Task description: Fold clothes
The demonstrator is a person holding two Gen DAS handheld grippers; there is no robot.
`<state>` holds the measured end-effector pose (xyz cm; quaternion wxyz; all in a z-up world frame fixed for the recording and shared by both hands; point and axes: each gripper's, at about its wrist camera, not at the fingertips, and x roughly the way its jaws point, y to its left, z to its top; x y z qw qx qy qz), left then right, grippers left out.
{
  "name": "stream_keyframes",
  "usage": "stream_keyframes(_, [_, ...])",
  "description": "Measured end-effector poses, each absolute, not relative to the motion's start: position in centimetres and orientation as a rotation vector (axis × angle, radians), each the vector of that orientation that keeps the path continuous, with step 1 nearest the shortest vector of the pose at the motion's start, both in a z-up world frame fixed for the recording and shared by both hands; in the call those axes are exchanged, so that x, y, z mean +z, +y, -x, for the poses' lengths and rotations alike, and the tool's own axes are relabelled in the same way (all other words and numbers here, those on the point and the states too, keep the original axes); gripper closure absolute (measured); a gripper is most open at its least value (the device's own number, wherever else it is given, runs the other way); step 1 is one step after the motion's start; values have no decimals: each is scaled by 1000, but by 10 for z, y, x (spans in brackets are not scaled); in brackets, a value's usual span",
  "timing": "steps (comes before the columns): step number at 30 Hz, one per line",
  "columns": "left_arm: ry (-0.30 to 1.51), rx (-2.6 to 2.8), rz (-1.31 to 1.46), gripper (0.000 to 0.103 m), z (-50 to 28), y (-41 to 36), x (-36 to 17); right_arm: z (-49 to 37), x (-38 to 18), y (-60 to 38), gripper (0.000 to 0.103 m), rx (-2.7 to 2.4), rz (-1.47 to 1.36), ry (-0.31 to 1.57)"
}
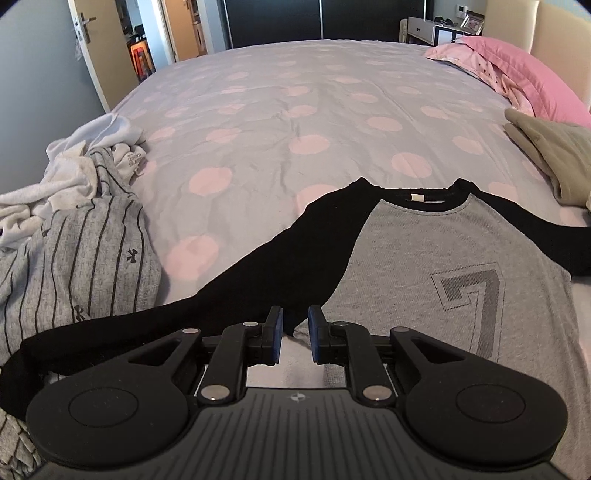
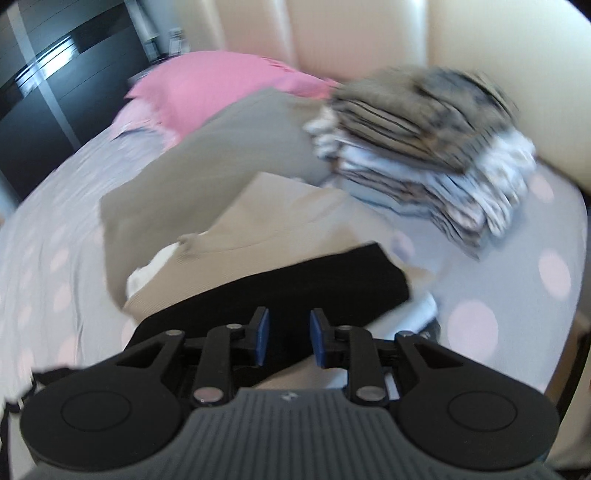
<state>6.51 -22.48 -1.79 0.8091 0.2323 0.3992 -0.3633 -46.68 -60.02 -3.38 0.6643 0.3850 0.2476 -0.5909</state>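
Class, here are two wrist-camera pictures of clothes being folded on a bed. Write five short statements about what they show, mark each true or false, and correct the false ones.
1. The raglan shirt lies spread on the bed with a large 7 on its front. True.
2. Its sleeves are white. False: they are black.
3. The bedcover is grey with pink dots. True.
4. The pillow is green. False: it is pink.
5. A stack of folded clothes lies near the headboard. True.
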Motion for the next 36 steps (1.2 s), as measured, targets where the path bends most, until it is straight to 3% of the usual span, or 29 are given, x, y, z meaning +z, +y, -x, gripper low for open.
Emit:
stream_keyframes(13, [861, -799, -554, 88, -57, -237, -28, 488, -56, -616, 75, -1413, -1039, 505])
stream_keyframes(15, [861, -800, -556, 88, -57, -237, -29, 486, -59, -620, 83, -1431, -1037, 518])
stream_keyframes(16, [862, -800, -556, 88, -56, -237, -29, 485, -60, -621, 96, -1441, -1027, 530])
stream_keyframes(20, [863, -801, -560, 88, -55, -238, -29, 477, -51, -614, 99, -1449, -950, 515])
stream_keyframes(25, [869, -807, -560, 88, -54, -240, -30, 438, -16, -583, 99, -1349, -718, 494])
stream_keyframes(36, [875, -842, -570, 88, -47, -242, -31, 310, 14, -502, 99, -920, -514, 523])
